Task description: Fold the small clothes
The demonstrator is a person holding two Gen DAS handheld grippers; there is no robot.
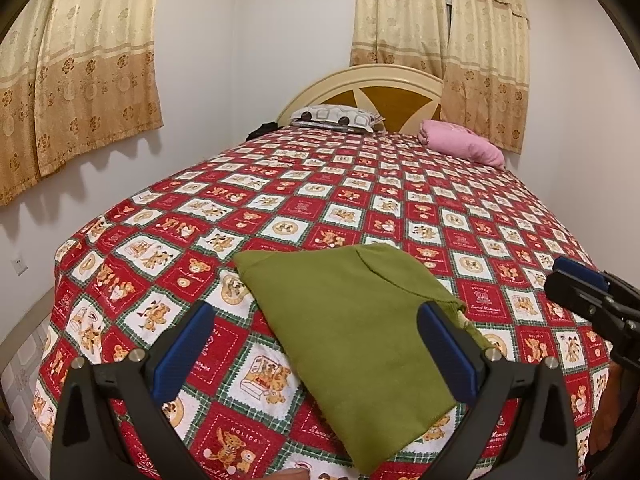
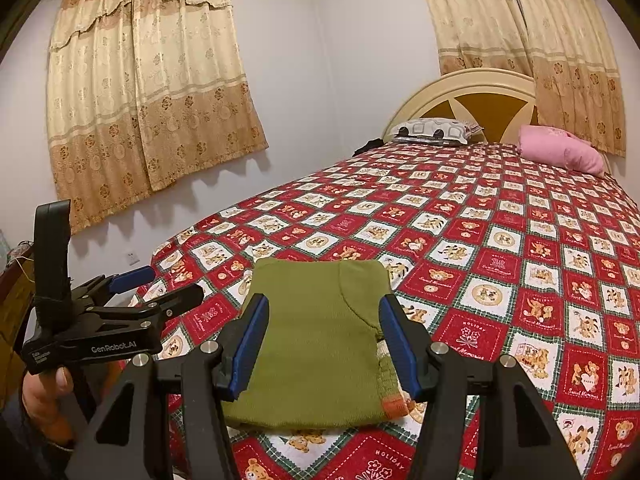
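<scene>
1. Left gripper (image 1: 316, 344): blue-padded jaws spread, empty, above garment.
2. Right gripper (image 2: 324, 344): jaws spread, empty, pinching nothing.
3. Green garment (image 2: 316, 344): folded flat near foot edge of bedspread (image 2: 500, 248); long axis toward headboard (image 2: 460, 96); olive knit, orange-trimmed cuff at near right corner.
4. Containers: none seen.

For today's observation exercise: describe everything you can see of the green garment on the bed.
The green garment is a small knit piece, olive, already folded into a rough rectangle. One folded flap overlaps its far right part, and a ribbed cuff with cream and orange bands shows at its near right corner. It lies flat on the teddy-bear bedspread near the foot edge. Neither gripper touches it.
</scene>
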